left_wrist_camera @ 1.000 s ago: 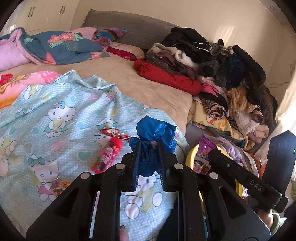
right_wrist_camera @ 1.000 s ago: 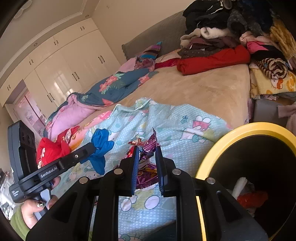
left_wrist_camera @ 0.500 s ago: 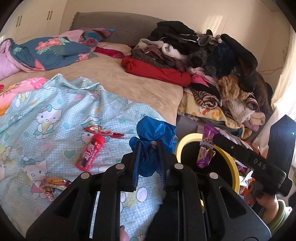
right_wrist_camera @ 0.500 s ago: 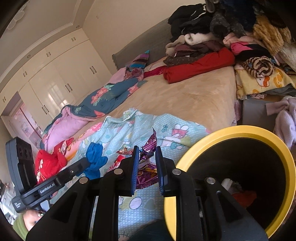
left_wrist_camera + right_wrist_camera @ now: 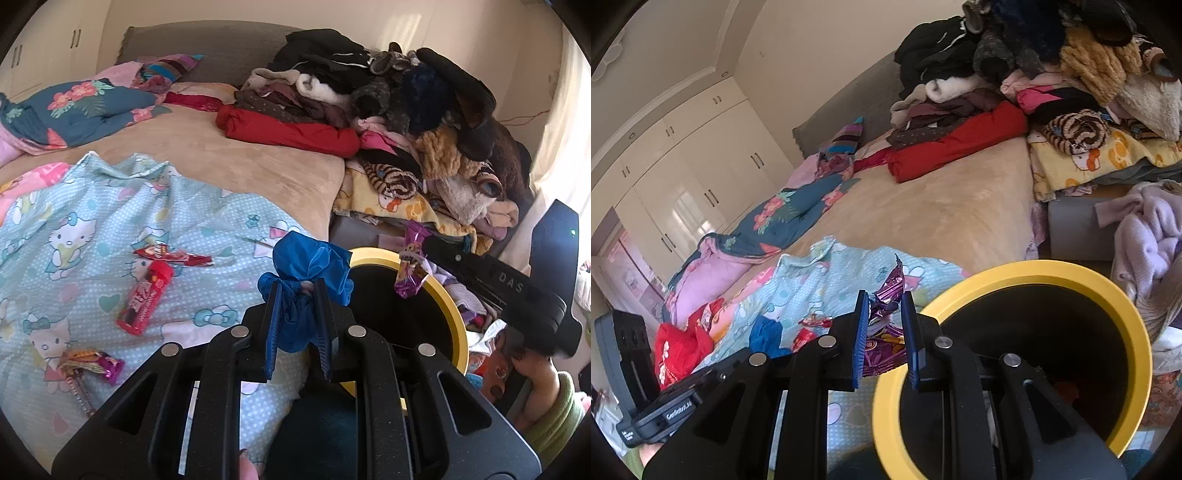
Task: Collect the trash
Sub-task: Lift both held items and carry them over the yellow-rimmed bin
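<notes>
Two grippers each carry a piece of trash. The left gripper [image 5: 295, 325] has its jaws pinching a crumpled blue wrapper [image 5: 308, 273], which bulges up and forward out of the jaws, long axis roughly along the fingers. The right gripper [image 5: 884, 334] has its jaws clamped on a purple foil wrapper [image 5: 888, 291], standing upright, its torn tip pointing up beyond the jaws. Just right of both jaws sits the yellow-rimmed bin [image 5: 1052, 269]. Left of the left jaws, a red tube [image 5: 146, 297] lies on the bed [image 5: 236, 155]. Compared with a second ago, the bin's rim sits nearer both jaws.
</notes>
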Action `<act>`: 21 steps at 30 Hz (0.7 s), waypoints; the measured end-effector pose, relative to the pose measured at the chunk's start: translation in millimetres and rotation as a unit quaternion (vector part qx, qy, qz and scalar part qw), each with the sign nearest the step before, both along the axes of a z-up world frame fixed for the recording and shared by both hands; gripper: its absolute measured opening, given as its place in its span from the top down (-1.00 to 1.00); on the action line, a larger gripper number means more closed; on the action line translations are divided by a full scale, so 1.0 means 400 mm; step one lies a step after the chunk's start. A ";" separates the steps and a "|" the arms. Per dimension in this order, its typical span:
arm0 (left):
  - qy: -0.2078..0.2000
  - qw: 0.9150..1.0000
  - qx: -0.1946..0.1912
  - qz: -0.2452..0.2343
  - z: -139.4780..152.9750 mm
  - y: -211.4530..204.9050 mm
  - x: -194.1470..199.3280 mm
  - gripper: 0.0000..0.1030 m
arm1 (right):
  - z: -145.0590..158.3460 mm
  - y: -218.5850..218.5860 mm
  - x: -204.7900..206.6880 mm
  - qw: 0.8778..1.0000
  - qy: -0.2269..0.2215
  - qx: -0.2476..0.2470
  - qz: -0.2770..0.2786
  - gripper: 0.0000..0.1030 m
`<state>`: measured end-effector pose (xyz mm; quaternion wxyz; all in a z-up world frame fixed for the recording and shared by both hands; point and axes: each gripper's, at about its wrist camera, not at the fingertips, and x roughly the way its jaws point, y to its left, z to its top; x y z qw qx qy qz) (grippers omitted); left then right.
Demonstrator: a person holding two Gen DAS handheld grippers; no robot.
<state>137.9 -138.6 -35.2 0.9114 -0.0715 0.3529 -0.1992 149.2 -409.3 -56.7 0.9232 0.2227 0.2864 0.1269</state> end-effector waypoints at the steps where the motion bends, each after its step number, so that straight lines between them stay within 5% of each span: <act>1: 0.000 1.000 0.001 -0.003 -0.001 -0.006 -0.001 0.77 | -0.001 -0.006 -0.002 1.000 0.000 0.001 -0.003 0.66; 21: 0.006 0.998 0.018 -0.059 -0.031 -0.121 -0.023 0.77 | -0.017 -0.100 -0.015 0.999 0.009 0.000 -0.050 0.66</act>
